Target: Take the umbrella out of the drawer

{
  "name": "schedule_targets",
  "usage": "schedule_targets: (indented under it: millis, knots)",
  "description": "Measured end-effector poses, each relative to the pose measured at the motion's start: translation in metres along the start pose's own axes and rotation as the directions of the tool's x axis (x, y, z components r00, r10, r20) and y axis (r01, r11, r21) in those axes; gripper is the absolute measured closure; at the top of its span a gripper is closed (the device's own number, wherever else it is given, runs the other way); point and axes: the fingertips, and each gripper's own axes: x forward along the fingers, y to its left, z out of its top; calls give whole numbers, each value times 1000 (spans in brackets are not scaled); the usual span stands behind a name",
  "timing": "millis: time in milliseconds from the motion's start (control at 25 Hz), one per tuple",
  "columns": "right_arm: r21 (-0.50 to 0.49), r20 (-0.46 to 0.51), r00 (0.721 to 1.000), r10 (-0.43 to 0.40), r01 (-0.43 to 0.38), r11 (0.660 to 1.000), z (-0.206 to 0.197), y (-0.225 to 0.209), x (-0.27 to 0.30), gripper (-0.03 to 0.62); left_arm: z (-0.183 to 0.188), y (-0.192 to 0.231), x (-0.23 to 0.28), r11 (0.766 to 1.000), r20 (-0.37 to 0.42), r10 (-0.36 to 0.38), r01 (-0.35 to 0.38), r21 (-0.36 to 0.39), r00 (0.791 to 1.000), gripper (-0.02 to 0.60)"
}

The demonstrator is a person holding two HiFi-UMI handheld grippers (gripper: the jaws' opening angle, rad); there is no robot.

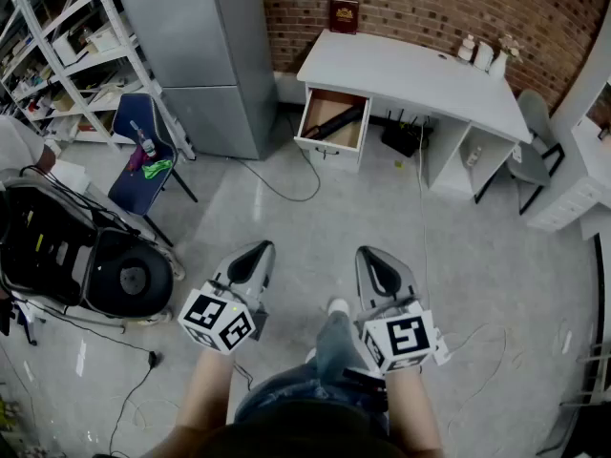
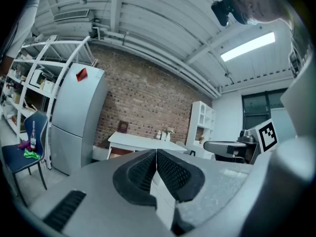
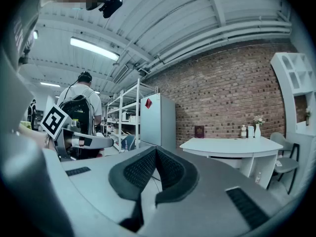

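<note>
A dark folded umbrella (image 1: 336, 122) lies slantwise in the open wooden drawer (image 1: 331, 142) of the white desk (image 1: 410, 70), far ahead of me in the head view. My left gripper (image 1: 258, 252) and right gripper (image 1: 375, 257) are held level and side by side over the grey floor, well short of the desk. Both are shut with nothing between their jaws, the dark ribbed pads (image 2: 170, 174) of the left meeting at the tips and the right's pads (image 3: 173, 172) likewise. The desk (image 2: 140, 142) also shows in the left gripper view, and the desk (image 3: 229, 144) in the right gripper view.
A grey fridge (image 1: 205, 55) stands left of the desk, with white shelving (image 1: 67, 55) and a blue chair (image 1: 143, 156) further left. A black machine (image 1: 86, 265) and cables lie on the floor at left. A grey chair (image 1: 535, 151) and white cabinet (image 1: 573, 189) stand at right.
</note>
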Motion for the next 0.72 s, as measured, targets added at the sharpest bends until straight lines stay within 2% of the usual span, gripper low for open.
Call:
schedule_targets:
  millis: [320,720]
  knots:
    - [-23,-28,999,21,-22,999,1,-10,50,603,20,37,32,999,43,40,-41,27,998,584]
    - [-2,-14,1000,-22,22,1000,4,-59,161,603,41,110,122,999,20,7,-8,35,1000,584]
